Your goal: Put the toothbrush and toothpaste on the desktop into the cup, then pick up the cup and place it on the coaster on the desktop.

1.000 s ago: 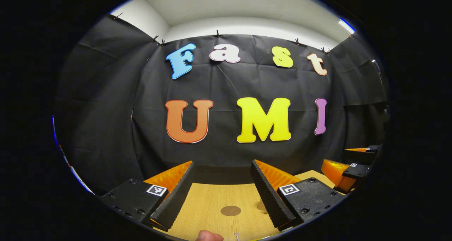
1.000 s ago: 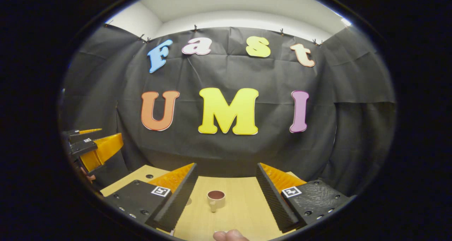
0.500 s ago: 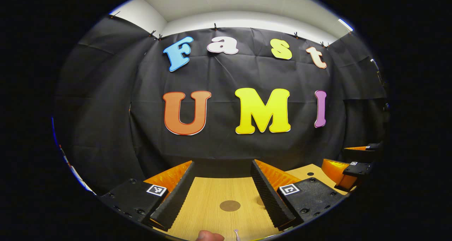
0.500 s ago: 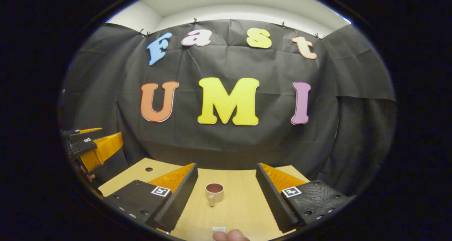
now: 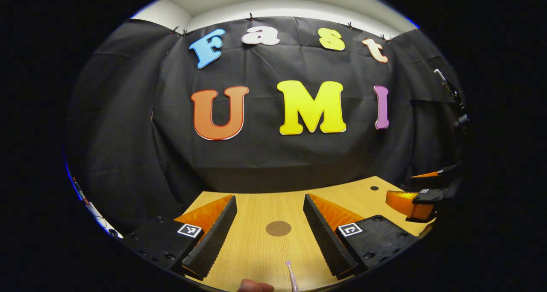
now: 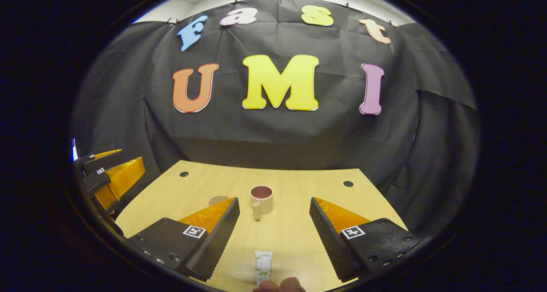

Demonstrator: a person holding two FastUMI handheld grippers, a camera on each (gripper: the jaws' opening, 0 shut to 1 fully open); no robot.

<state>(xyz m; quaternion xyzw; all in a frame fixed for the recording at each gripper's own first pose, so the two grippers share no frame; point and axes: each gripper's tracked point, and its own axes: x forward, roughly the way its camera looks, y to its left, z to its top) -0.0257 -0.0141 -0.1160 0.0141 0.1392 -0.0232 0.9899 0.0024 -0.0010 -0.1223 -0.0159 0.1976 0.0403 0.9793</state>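
Both grippers are held above the near edge of the desktop (image 6: 299,236), level and pointing toward the booth's back wall. In the left gripper view, the left gripper (image 5: 270,223) has its fingers spread wide with nothing between them. The round brown coaster (image 5: 278,228) lies flat on the desktop between the fingers, ahead of their tips' base. Nearer than the coaster, at the bottom of the view, the pale pink toothbrush (image 5: 292,277) lies on the wood, its small head pointing toward the coaster. A fingertip (image 5: 255,286) of the person shows just left of the toothbrush.

In the right gripper view, the right gripper (image 6: 274,217) is likewise wide apart and empty. The cup (image 6: 261,198), cream outside and dark red inside, stands upright on the desktop beyond the fingertips, handle turned toward the camera. Nearer than the cup, between the finger bases, the toothpaste (image 6: 263,264) lies flat, a white tube with green print. The coaster shows to the left of the cup, partly hidden behind the left finger. The left gripper hangs well to the left of the cup, off the desktop's edge.
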